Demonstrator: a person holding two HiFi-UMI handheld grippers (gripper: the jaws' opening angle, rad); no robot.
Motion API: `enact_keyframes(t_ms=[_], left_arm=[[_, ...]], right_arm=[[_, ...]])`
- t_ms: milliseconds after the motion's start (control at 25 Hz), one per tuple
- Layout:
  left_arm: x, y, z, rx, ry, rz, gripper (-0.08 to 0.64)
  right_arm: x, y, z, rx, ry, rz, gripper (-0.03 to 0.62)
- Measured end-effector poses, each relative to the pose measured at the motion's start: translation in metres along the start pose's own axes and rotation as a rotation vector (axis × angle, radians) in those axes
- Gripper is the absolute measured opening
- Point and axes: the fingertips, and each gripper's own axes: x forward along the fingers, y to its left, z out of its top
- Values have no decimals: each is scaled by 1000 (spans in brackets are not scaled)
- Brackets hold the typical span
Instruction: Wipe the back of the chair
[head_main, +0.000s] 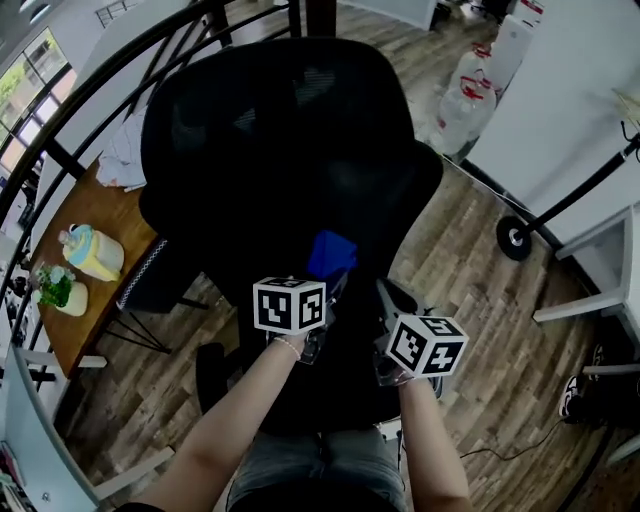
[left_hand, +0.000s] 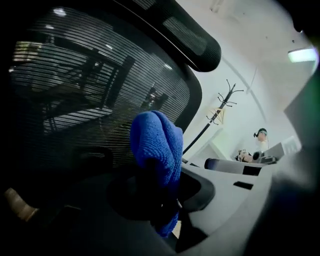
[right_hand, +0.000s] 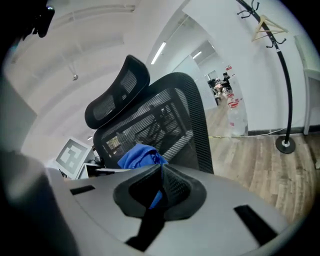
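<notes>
Standing behind the chair (head_main: 290, 130), the person has the left gripper (head_main: 325, 288) clamped on a bunched blue cloth (left_hand: 157, 142). The cloth sticks out past the jaws, close against the lower part of the mesh back (left_hand: 95, 100), though I cannot tell whether it is touching. Held that way, I reckon, the soft wad meets the mesh and the hard jaws do not. The right gripper (right_hand: 161, 172) hangs just beside it with jaws drawn together on nothing. The blue seen past them is the other gripper's cloth, so this one looks to be simply waiting out of the way. Most of the back, up to the headrest (right_hand: 117, 92), lies above the cloth, so the wiping seems to be at the low end.

For containers, 2 clear jugs (head_main: 465, 90) with red tops stand on the floor by the white wall, but how full they are I cannot tell. On the wooden table (head_main: 110, 215) to the left, a small pot (head_main: 72, 298) holds a green plant (head_main: 52, 283). Next to it is a yellow and teal jar (head_main: 92, 252) whose contents are hidden.
</notes>
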Motion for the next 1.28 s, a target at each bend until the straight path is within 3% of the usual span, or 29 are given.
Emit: enact_keyframes(t_ms=[480,680,1280], left_arm=[[96,-70,-27,128,186,-155,117],[111,-55,-43,123,238,-105,117],[85,-3,-45,31,190,5,117]], right_arm=[[-23,-78,12,72,-38,-105,29],[-19,-91,7,82,-27,-111,29],[12,-72,-15,94,35,-49,29]])
